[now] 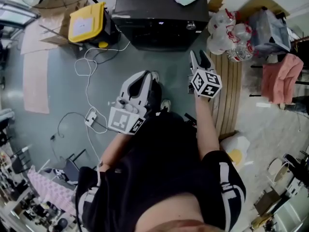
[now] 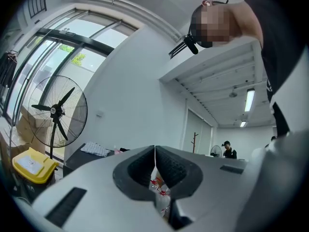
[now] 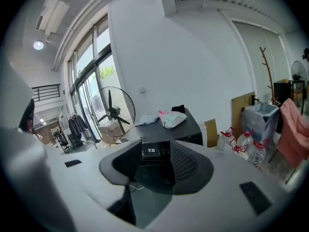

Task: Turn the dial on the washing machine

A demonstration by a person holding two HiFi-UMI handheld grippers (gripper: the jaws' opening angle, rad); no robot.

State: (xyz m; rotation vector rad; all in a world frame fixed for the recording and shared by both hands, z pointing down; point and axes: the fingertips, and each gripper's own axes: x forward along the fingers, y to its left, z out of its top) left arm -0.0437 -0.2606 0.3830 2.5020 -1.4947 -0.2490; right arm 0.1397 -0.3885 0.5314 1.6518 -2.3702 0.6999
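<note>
At upper centre, right tongs [image 1: 199, 57] face the black boxy washing machine [image 1: 159, 23], jaws apart, empty.
Left tongs [image 1: 146, 77] lower left, jaws together.

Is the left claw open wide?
No, the left claw has its jaws pressed together, with only a thin line showing between them.

Black washing machine [image 1: 161, 21] upright; small round dial [image 1: 191, 26] on front panel
</note>
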